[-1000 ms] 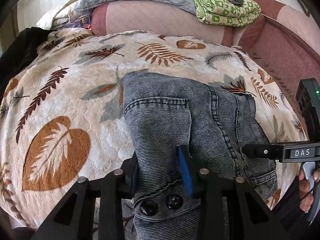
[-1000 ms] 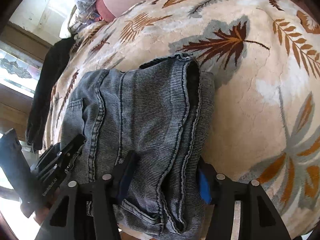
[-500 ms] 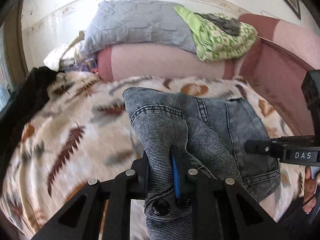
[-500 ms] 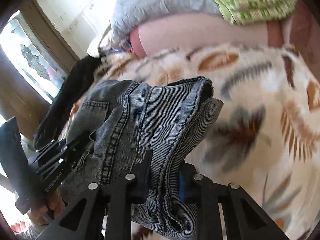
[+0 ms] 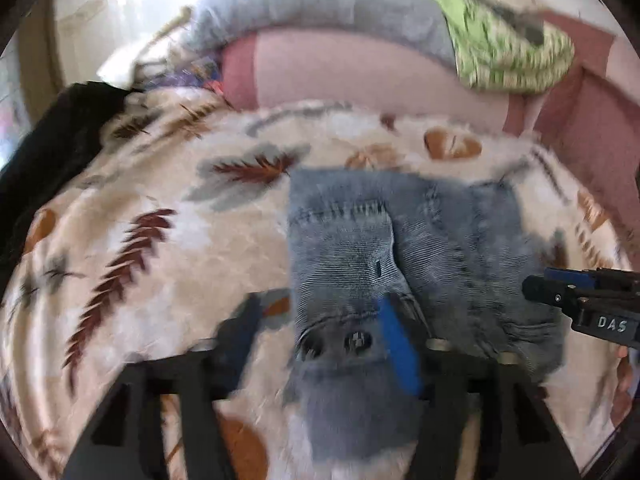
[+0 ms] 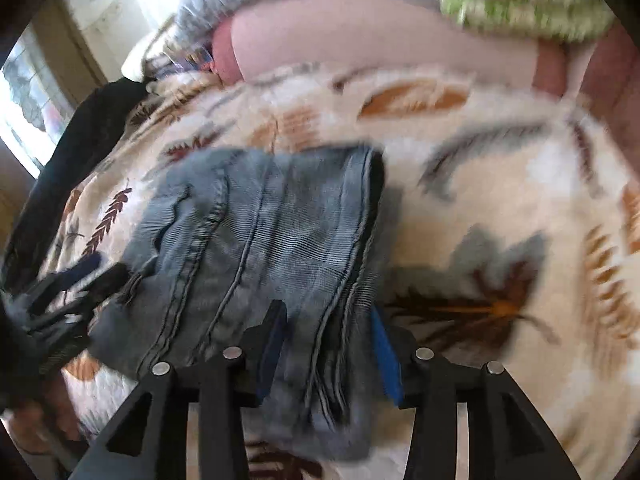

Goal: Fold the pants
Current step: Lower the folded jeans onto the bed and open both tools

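the jeans [image 5: 404,248] lie folded into a compact bundle on the leaf-print blanket [image 5: 168,240]. left gripper [image 5: 316,332] opening, cloth loose between its jaws; right gripper [image 6: 328,352] opening too, straddling the edge. looks nearly done, maybe some tidying left.

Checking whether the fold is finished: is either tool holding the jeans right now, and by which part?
Neither grips. The left tool is opening around the jeans' buttoned waistband; the right tool is opening around the folded edge. The denim lies loose between the pads on the blanket.
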{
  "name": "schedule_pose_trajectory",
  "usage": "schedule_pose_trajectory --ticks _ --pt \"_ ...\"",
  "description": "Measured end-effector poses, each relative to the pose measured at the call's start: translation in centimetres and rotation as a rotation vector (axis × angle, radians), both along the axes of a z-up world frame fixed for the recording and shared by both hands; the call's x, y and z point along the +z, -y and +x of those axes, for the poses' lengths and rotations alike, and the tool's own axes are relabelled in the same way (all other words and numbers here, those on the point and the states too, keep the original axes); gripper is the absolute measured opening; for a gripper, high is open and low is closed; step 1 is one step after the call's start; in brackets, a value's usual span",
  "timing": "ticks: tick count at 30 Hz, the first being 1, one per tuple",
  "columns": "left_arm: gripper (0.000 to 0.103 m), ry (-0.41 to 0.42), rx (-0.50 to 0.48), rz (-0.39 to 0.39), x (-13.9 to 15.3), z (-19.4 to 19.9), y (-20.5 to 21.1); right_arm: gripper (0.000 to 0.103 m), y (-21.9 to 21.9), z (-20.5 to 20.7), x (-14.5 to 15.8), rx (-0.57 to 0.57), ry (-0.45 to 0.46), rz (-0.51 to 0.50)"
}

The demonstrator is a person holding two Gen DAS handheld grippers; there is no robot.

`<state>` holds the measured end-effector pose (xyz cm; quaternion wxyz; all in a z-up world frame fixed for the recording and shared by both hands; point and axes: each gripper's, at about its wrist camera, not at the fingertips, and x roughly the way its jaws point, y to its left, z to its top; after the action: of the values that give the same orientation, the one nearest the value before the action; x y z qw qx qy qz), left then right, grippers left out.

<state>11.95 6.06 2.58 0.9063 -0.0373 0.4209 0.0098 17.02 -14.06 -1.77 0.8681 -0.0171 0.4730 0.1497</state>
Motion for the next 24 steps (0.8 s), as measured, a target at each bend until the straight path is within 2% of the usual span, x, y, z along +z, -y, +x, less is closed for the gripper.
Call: schedule_pose_trajectory --ticks 1,3,4,5,6,7,8,10,15,17,20,22,24 --pt "0.079 0.039 0.005 -0.006 1.0 -1.1 -0.1 0.052 0.1 -1.3 1.2 0.009 0.047 -0.005" --pt "0.085 0.106 0.009 0.002 2.2 -3.1 0.2 0.073 0.0 -3.2 2.2 0.014 0.101 -0.015" --pt "0.086 0.097 0.003 0.022 2.0 -3.2 0.5 0.075 -0.4 -4.2 1.9 0.018 0.109 -0.036" --pt "0.086 0.069 -0.013 0.047 1.2 -3.0 1.2 0.075 -0.7 -4.3 1.1 0.029 0.095 -0.069" --pt "0.086 -0.006 -0.038 0.089 -0.7 -2.3 2.2 0.075 -1.3 -4.4 -0.2 0.038 0.064 -0.12" --pt "0.087 -0.089 -0.057 0.126 -2.6 -1.5 3.0 0.075 -1.8 -3.9 -2.5 0.046 -0.008 -0.189" --pt "0.087 -0.117 -0.074 0.129 -3.9 -1.2 3.5 0.075 -1.7 -3.7 -4.0 0.047 -0.056 -0.2" --pt "0.086 -0.07 -0.05 0.124 -2.9 -1.9 3.4 0.076 -0.5 -3.9 -3.1 0.001 -0.052 -0.118" --pt "0.086 0.034 -0.028 0.107 1.2 -3.4 3.1 0.076 0.5 -4.8 1.9 0.002 0.048 -0.11" --pt "0.086 0.03 -0.008 0.099 1.4 -3.1 3.0 0.077 0.6 -3.6 4.0 -0.018 0.078 -0.077" --pt "0.086 -0.063 -0.018 0.127 -0.8 -1.3 3.4 0.084 -0.5 -0.4 5.8 -0.044 0.115 -0.065" --pt "0.086 -0.114 -0.052 0.169 -2.8 -0.5 4.3 0.085 -1.9 2.3 5.2 -0.046 0.128 -0.105" --pt "0.086 -0.08 -0.054 0.178 -3.0 -1.0 4.6 0.085 -3.0 5.3 3.2 -0.068 0.115 -0.173"
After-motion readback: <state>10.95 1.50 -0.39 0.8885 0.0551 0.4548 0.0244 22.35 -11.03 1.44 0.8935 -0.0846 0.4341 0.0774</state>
